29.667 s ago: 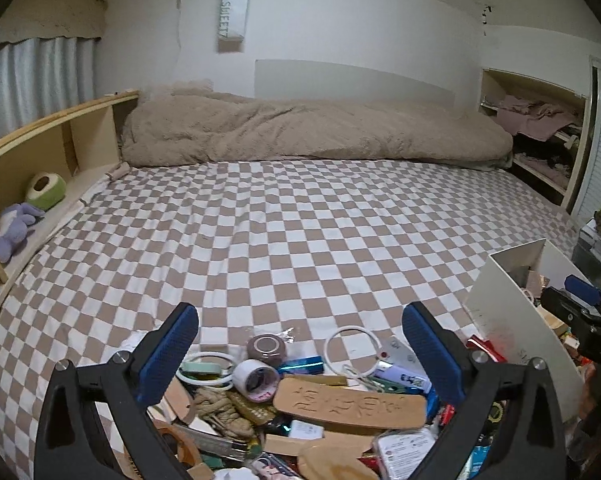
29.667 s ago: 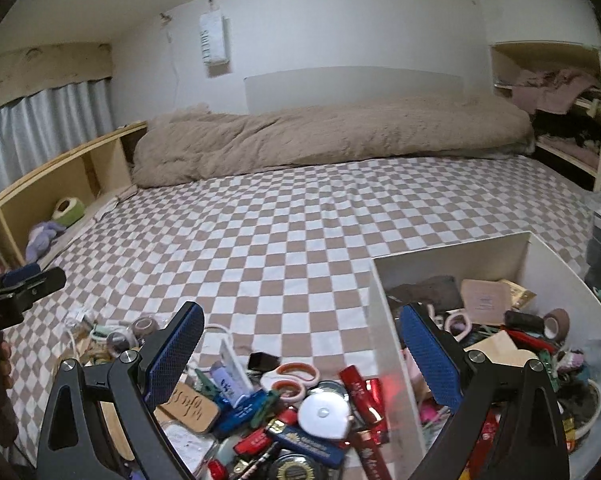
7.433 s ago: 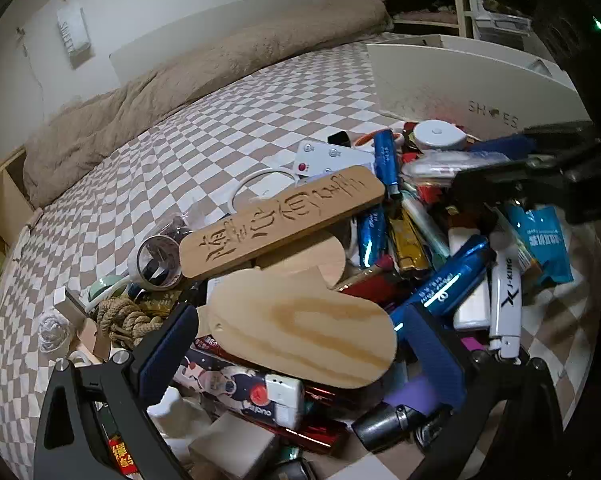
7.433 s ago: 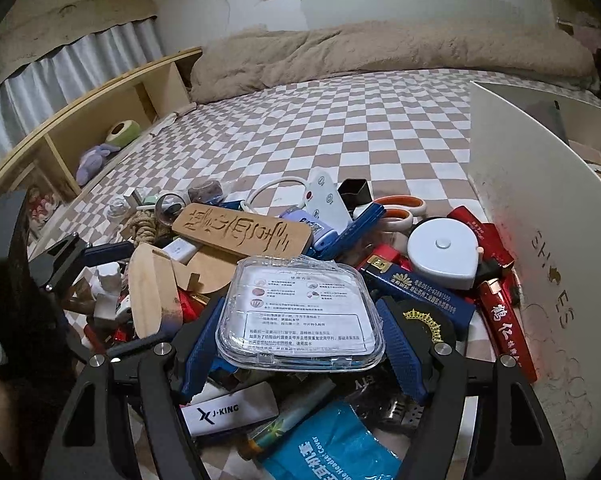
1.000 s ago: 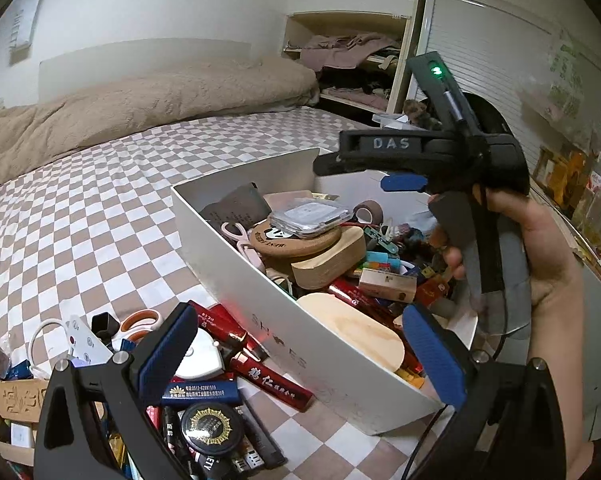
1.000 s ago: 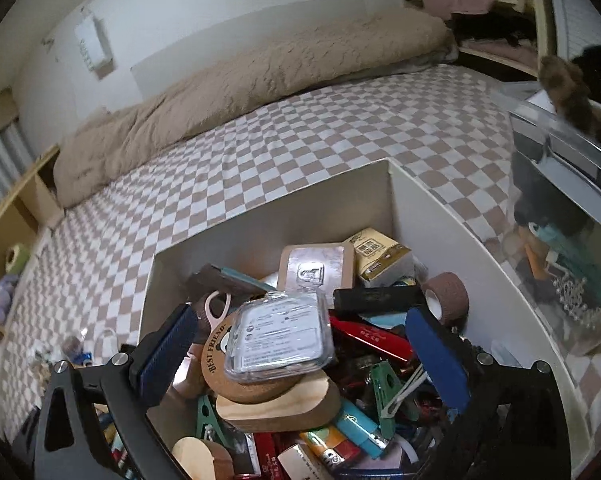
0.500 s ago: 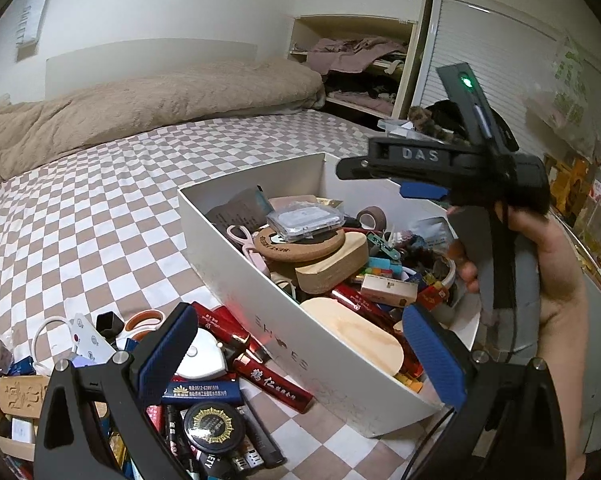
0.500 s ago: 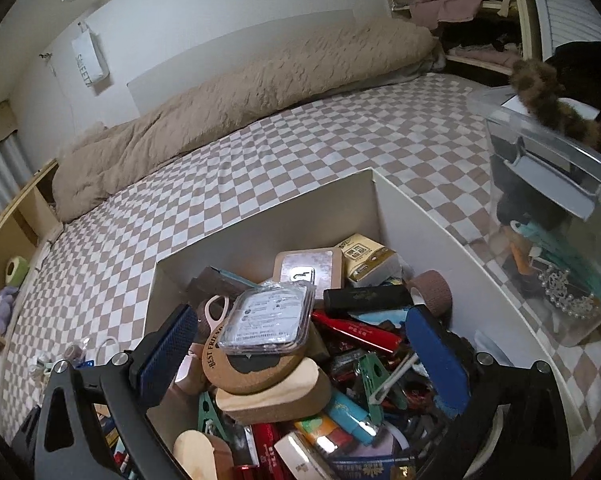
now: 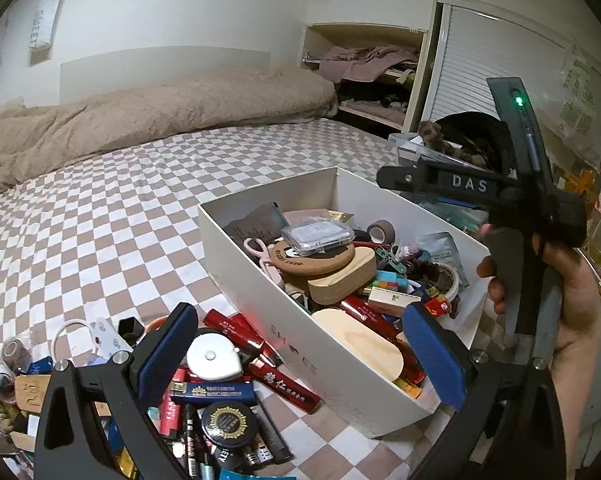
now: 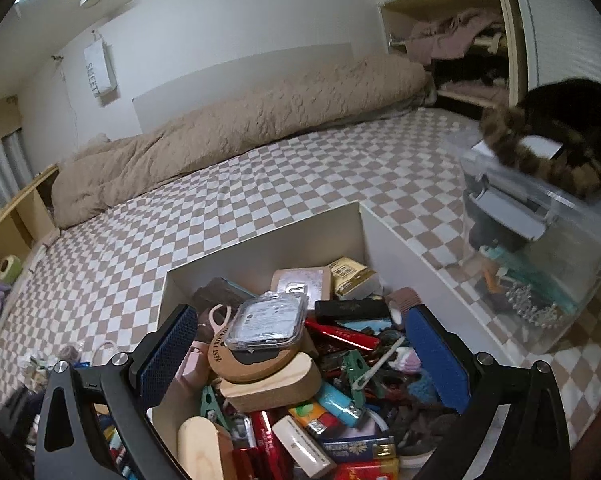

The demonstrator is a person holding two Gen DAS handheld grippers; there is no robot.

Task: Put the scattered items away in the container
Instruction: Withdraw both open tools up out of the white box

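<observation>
A white box [image 9: 284, 322] stands on the checkered bed, crammed with small items. A clear plastic case [image 9: 317, 234] lies on top of a cork coaster [image 9: 312, 259] in it; the case also shows in the right wrist view [image 10: 266, 320]. My left gripper [image 9: 300, 350] is open and empty above the box's near wall. My right gripper [image 10: 302, 354] is open and empty above the box [image 10: 396, 246]. Scattered items lie left of the box: a white tape measure [image 9: 212, 360], red packs [image 9: 284, 380], a round black tin [image 9: 224, 426].
A clear storage bin [image 10: 540, 256] with a black fur-trimmed garment on it stands right of the box. A beige duvet [image 10: 240, 120] lies at the bed's far end. Wooden shelves [image 10: 16, 224] line the left side. The hand holding the right gripper [image 9: 540, 256] shows in the left wrist view.
The right gripper, open and empty, has pulled up and back from the box over the last second. The clear case stays on the coaster. The left gripper has barely moved.
</observation>
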